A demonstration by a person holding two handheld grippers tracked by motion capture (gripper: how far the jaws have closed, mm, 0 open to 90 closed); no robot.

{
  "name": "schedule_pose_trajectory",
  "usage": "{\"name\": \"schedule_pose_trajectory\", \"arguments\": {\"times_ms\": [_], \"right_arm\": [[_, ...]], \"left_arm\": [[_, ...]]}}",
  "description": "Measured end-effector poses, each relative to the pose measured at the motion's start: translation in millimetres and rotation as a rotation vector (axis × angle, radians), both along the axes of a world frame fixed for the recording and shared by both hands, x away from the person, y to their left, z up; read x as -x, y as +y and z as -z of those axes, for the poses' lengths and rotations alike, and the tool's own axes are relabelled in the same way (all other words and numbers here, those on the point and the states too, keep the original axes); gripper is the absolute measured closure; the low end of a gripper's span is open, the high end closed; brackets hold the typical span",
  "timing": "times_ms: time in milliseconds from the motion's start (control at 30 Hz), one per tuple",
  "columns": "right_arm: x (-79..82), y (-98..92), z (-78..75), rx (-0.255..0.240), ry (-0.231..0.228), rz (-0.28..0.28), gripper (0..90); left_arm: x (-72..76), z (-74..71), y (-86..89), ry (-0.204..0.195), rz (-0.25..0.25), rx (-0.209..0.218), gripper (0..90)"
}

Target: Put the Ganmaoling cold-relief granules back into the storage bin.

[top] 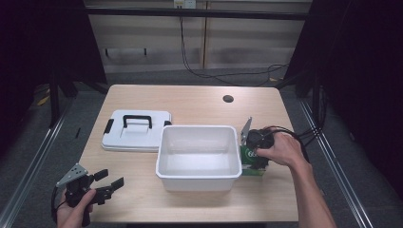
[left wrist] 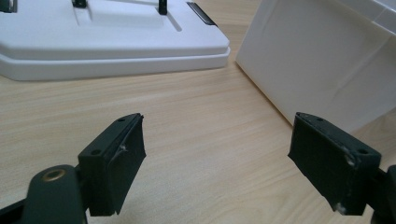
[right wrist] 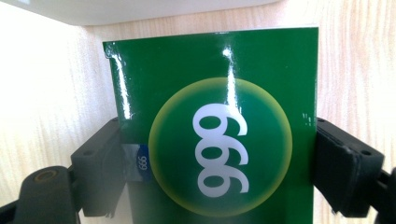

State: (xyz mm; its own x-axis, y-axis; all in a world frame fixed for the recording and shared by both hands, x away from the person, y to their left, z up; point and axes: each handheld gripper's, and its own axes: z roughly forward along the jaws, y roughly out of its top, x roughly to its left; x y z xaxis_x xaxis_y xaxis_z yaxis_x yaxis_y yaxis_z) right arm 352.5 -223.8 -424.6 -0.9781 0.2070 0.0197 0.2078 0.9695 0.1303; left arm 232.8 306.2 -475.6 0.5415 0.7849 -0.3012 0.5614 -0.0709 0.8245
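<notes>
Green and glossy, the box (a white 999 in its pale circle) sits at 3 o'clock of the white bin, pinched between the right gripper fingers. The left gripper hovers at 8 o'clock over the wooden surface, fingers spread, the lid at 10 o'clock.

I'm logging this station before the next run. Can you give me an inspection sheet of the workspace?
Surface: wooden table, with a round hole near the far edge.
Job's things: open white bin; its lid flat to the left; green box at the bin's right wall.
Clutter: nothing seen.
Grippers: left gripper open above the table; right gripper closed on the green box.
Cables: black cables on the floor beyond the table.
Surroundings: dark curtains, pale back wall.
</notes>
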Motion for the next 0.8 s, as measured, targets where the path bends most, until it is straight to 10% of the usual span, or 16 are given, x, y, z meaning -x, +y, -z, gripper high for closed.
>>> {"name": "schedule_pose_trajectory", "arguments": {"times_ms": [800], "right_arm": [[4.2, -3.2, -20.2, 0.020, 0.005, 0.027, 15.4]], "left_arm": [[0.3, -0.1, -1.1, -0.001, 0.000, 0.000, 17.8]]}}
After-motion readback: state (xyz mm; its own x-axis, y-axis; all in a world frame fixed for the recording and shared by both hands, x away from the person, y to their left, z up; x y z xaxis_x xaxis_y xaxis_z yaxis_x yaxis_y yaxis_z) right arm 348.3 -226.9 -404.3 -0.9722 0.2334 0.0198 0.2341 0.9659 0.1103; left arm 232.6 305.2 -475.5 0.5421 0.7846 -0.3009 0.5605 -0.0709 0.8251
